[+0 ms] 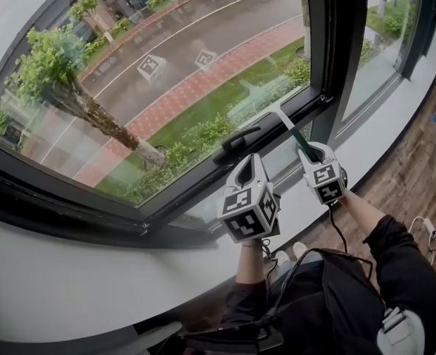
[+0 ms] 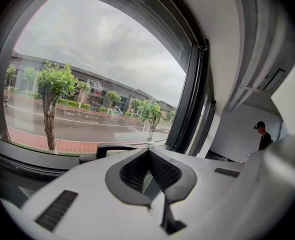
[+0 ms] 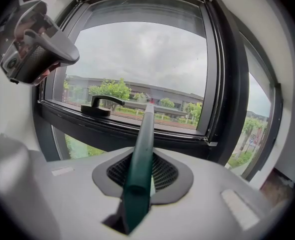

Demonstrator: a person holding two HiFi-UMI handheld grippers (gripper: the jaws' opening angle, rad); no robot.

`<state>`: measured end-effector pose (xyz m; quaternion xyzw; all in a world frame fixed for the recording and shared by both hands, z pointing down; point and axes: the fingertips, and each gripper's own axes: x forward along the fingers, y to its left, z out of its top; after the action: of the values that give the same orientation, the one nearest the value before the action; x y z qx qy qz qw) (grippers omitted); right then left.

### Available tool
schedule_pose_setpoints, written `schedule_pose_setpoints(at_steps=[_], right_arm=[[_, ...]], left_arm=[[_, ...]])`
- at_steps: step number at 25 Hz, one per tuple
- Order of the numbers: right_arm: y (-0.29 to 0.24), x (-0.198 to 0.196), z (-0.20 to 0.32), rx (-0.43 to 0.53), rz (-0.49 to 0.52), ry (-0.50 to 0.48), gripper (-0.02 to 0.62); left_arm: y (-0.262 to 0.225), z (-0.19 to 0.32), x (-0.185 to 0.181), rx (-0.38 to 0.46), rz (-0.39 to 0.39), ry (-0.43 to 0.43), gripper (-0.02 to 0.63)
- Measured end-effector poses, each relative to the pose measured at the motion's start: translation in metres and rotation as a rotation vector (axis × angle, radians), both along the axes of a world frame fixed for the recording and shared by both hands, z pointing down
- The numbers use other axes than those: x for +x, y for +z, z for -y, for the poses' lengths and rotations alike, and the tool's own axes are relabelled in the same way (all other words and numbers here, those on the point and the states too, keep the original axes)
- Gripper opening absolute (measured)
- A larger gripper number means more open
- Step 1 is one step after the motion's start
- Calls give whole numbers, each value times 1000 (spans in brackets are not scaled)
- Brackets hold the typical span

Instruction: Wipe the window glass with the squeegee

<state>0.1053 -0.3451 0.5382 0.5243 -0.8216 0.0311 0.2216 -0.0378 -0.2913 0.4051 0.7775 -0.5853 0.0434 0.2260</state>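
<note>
1. The window glass (image 1: 129, 65) filled the view, with a wet street and trees beyond.
2. The right tongs (image 3: 137, 186) were clamped on the squeegee (image 3: 143, 134), which was aimed at the lower pane.
3. The left tongs (image 2: 150, 176) were closed and empty.
4. The window handle (image 3: 101, 104) sat nearby. The blade might snag on it and twist in the grip.
</note>
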Motion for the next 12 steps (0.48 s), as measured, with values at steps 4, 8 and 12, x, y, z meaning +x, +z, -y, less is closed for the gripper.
schedule_pose_setpoints(at_steps=[4,8,12], right_arm=[[-2,-1,-1,-2,-1,8,69],[-23,0,-4,46,1,-3,69],[-45,4,-7,118,3,-14,69]], left_arm=[[-2,-2,-2,2,-3,2,-2],[-6,-4,-6,7,5,-4,-2],[-5,-3,-9,20,5,1,-2]])
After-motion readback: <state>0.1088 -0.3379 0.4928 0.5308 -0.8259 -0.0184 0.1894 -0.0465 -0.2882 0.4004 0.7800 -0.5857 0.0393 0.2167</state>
